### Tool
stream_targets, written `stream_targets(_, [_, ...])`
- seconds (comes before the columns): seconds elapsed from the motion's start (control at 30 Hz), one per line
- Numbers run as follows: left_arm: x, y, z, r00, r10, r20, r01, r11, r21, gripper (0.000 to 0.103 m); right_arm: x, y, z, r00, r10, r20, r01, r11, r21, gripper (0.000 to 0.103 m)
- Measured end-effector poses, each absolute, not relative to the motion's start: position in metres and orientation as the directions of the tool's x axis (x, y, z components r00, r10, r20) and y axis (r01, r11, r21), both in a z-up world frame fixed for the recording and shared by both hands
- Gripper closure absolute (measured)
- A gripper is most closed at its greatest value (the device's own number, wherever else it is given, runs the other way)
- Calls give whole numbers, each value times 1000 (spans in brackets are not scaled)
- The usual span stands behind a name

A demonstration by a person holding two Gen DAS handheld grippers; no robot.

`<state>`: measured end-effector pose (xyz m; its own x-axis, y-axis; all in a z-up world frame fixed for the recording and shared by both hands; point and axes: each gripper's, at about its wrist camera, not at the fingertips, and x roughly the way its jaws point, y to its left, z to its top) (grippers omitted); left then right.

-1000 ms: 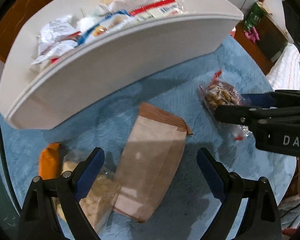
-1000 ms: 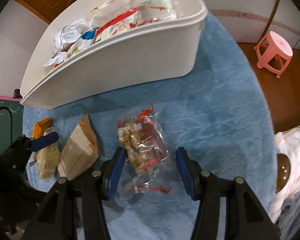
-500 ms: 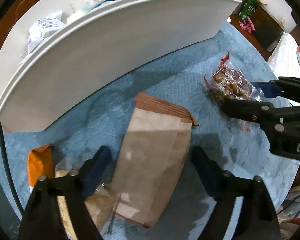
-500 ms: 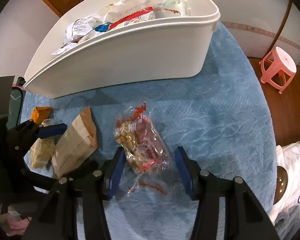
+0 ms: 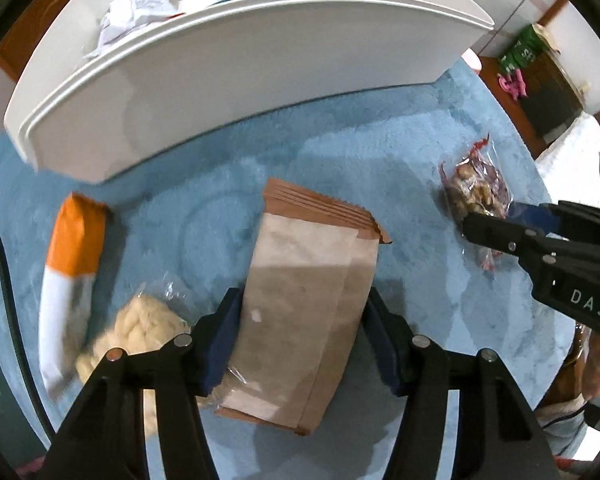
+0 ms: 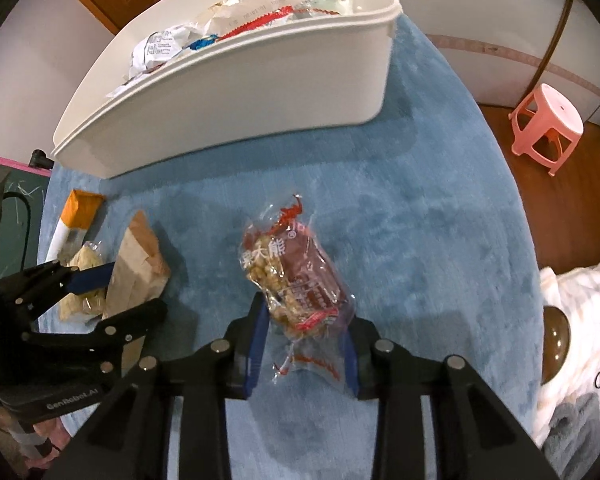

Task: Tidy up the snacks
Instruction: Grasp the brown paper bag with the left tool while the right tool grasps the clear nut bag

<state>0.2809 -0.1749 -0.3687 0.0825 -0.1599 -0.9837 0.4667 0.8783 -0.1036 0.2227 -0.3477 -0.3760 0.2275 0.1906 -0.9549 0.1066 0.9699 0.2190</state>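
Note:
A brown paper bag [image 5: 312, 300] lies on the blue cloth [image 5: 420, 152]. My left gripper [image 5: 304, 344] has its blue pads against both sides of the bag's lower half. A clear red-printed snack packet [image 6: 292, 276] lies in front of the white bin [image 6: 236, 92]. My right gripper [image 6: 302, 344] has its jaws closed against the packet's near end. The left gripper [image 6: 112, 288] and paper bag [image 6: 140, 264] show at left in the right wrist view. The right gripper [image 5: 488, 224] and packet [image 5: 474, 188] show at right in the left wrist view.
The white bin [image 5: 236, 64] holds several wrapped snacks. An orange-and-white packet [image 5: 68, 276] and a clear bag of pale puffs [image 5: 136, 332] lie left of the paper bag. A pink stool [image 6: 548, 124] stands on the floor beyond the table edge.
Both grippers have moved forward and narrowed: the left around the paper bag, the right around the snack packet. The orange-and-white packet now shows fully at left.

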Motion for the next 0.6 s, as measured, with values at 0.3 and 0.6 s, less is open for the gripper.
stream_targets(0.3, [240, -160, -348, 80, -204, -976, 419, 895, -152, 45, 177, -348, -371, 200, 187, -962, 95, 973, 209, 70])
stream_targets(0.6, [214, -173, -286, 169, -271, -948, 423, 888, -179, 45, 166, -340, -335, 247, 217, -944, 52, 970, 237, 70])
